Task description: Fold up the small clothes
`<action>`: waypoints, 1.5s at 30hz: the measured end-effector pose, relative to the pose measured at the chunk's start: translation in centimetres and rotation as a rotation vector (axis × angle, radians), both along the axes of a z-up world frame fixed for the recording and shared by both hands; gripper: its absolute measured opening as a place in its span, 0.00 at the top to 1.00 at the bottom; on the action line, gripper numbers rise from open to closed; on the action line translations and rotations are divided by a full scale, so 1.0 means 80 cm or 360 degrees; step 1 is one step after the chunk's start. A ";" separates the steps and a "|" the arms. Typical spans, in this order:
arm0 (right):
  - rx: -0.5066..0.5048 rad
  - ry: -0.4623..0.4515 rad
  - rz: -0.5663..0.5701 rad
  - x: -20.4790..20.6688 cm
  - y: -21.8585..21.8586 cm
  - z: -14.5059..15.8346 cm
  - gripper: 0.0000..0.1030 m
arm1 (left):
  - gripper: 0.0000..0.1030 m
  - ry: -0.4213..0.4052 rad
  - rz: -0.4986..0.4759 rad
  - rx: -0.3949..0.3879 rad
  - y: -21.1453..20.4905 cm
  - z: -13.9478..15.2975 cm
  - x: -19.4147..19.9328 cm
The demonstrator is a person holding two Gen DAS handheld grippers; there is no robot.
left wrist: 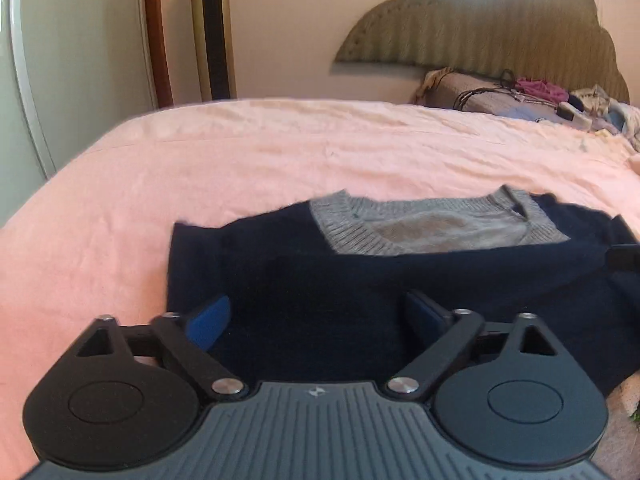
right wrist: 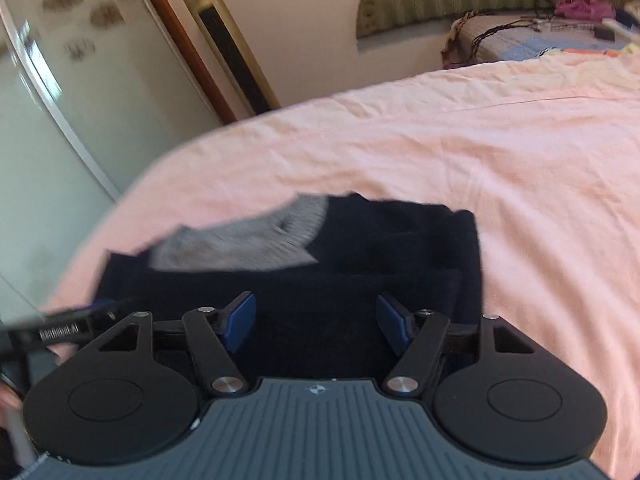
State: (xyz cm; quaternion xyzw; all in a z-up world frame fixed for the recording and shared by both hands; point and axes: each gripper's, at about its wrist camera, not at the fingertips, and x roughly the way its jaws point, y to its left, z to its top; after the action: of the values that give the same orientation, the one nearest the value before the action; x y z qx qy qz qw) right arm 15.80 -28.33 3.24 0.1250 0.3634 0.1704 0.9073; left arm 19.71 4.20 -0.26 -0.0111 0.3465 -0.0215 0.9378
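Observation:
A small navy sweater with a grey ribbed collar lies folded on the pink bedsheet. My left gripper hovers over the sweater's near edge, its blue pads wide apart and not pressing on the cloth. In the right wrist view the same sweater lies below my right gripper, which is open, blue pads apart, nothing pinched. The left gripper's black finger shows at the far left of that view, beside the sweater's left corner.
A pile of clothes and a pillow lies at the padded headboard, far right. A gold tower fan and a frosted sliding door stand beyond the bed's left edge. A wide stretch of pink sheet lies beyond the sweater.

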 end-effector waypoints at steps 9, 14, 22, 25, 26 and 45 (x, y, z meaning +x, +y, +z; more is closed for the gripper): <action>-0.0132 -0.0102 0.0025 -0.046 0.019 0.021 0.27 | 0.01 -0.0057 -0.0019 0.0055 -0.016 0.026 -0.072; -0.0320 -0.0132 0.0098 -0.074 0.027 -0.002 0.06 | 0.01 0.0016 0.0027 0.0065 -0.019 0.018 -0.099; -0.0283 -0.0038 0.0191 -0.169 0.057 0.012 0.04 | 0.01 0.0089 -0.0164 -0.0015 -0.037 0.024 -0.199; -0.0539 -0.0113 0.0184 -0.205 0.069 -0.003 0.03 | 0.01 0.0061 -0.0125 0.0139 -0.042 0.010 -0.230; -0.0522 -0.0092 0.0157 -0.213 0.066 0.002 0.04 | 0.01 0.0090 -0.0133 0.0101 -0.039 0.012 -0.240; 0.0247 0.0112 -0.0096 -0.342 -0.081 0.043 0.04 | 0.01 0.0110 0.0119 -0.0405 0.093 0.033 -0.411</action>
State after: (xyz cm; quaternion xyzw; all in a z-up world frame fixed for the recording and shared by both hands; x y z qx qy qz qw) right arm -11.52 -34.82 6.72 0.2117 0.3768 0.1663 0.8863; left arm -13.17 11.62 2.37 -0.1435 0.3724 -0.0298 0.9164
